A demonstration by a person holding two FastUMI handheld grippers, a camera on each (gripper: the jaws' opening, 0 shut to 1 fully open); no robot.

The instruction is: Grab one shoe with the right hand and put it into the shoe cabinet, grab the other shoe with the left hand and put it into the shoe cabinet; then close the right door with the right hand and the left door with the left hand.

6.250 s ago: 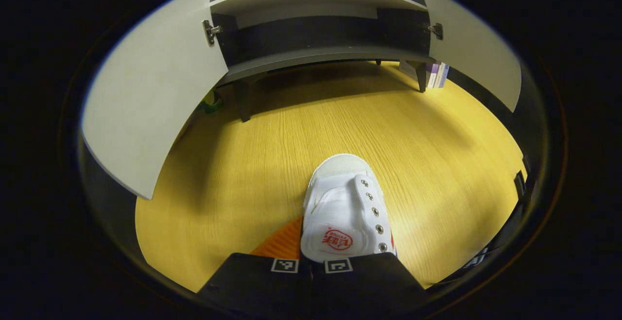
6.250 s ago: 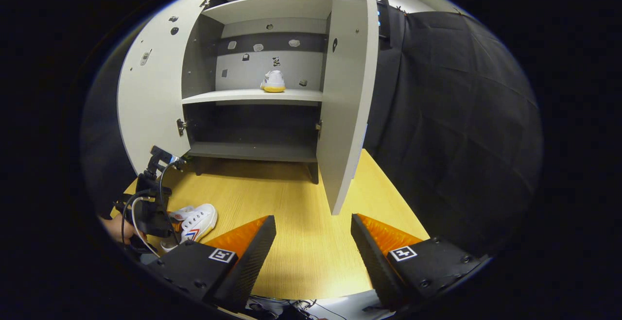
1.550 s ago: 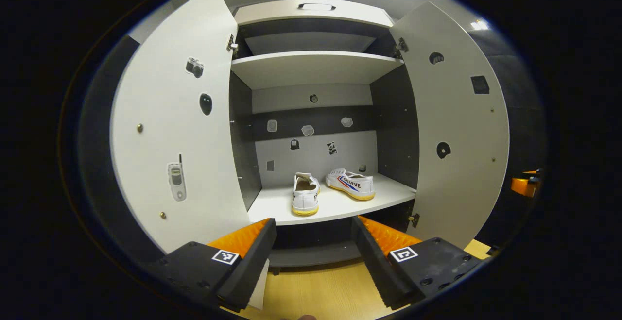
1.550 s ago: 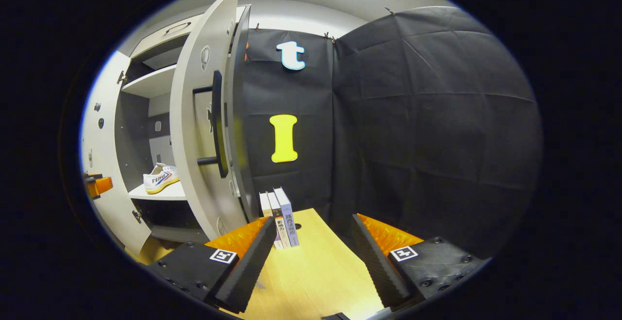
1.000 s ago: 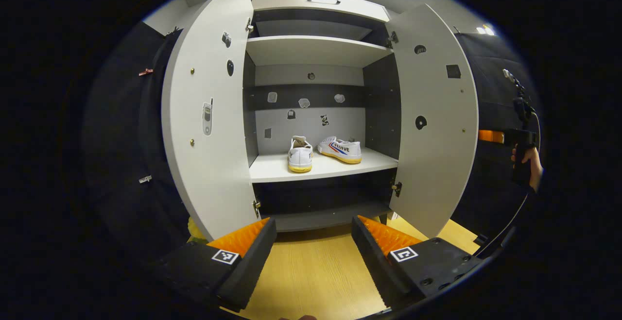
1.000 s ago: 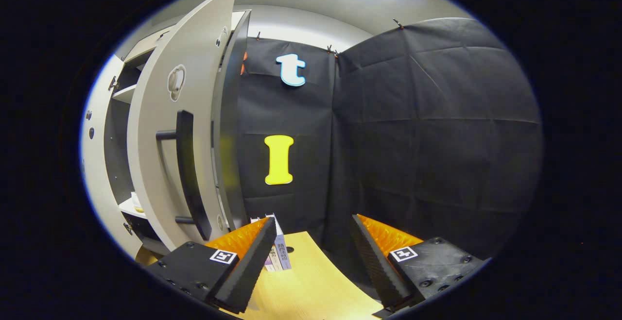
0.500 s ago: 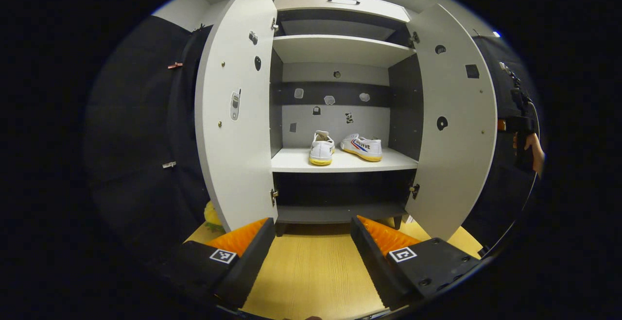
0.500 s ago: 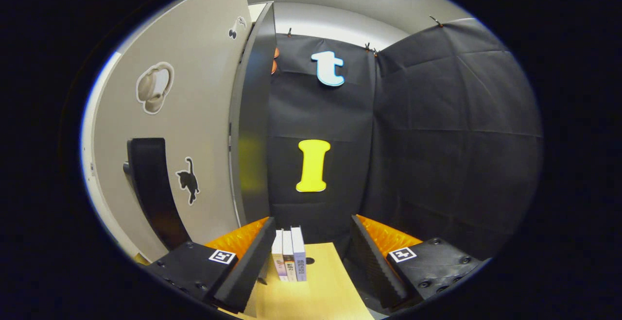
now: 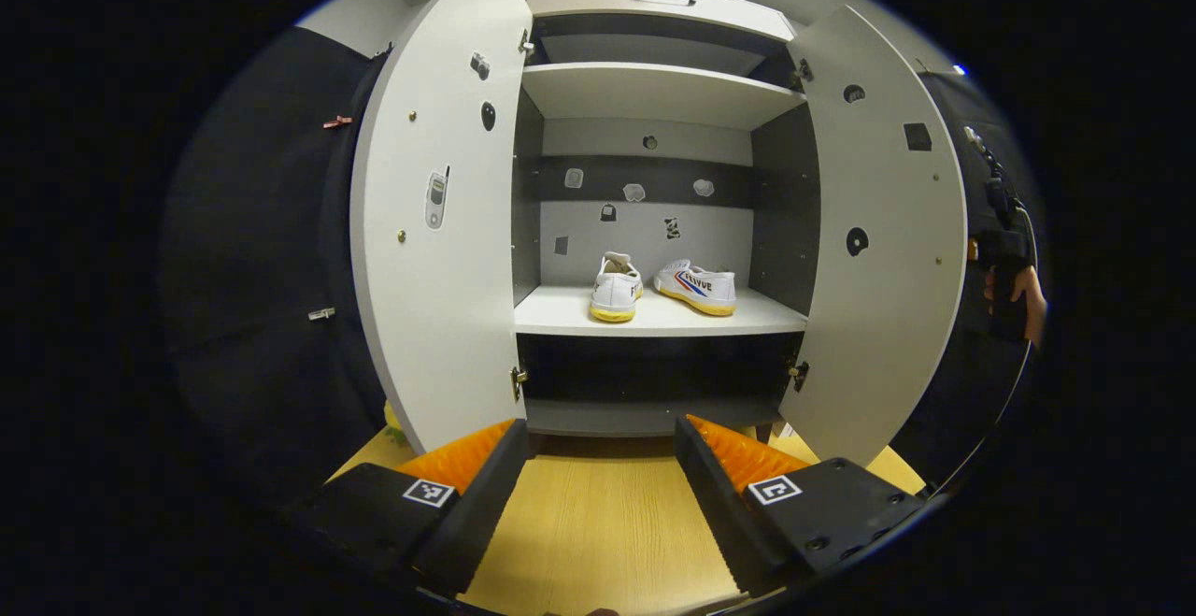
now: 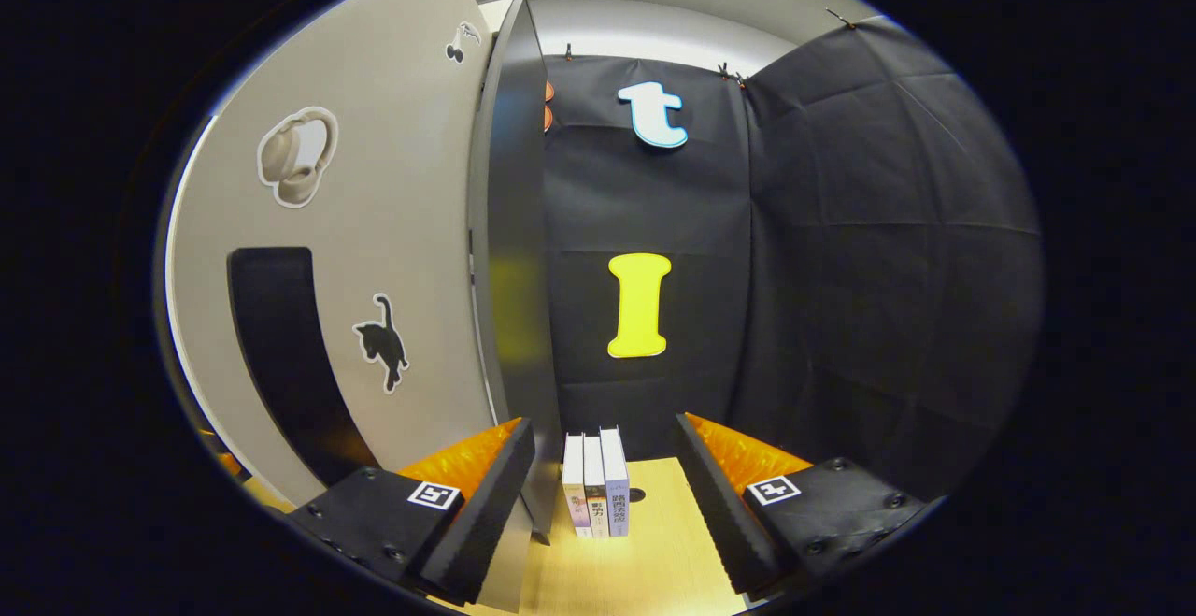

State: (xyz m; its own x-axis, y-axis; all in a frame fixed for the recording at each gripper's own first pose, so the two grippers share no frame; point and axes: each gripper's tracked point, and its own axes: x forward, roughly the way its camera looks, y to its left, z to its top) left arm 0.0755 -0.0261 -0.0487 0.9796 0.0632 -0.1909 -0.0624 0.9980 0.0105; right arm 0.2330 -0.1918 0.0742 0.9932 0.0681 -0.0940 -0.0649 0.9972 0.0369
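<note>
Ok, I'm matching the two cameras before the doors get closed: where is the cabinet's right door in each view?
Left gripper view: the right door stands right of centre, open, inner face showing, beside the shoes.
Right gripper view: the door is in the left half, outer face showing, with its black handle.
Shared landmark: the yellow wood surface at the bottom.

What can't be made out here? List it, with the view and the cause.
- Right gripper, left gripper view: its fingertips are hidden behind the right door, so its state can't be told there.
- Black handle, right gripper view: its lower end is cut off behind the right gripper's left finger.
- Stickers on the cabinet's back wall, left gripper view: too small to identify.
</note>
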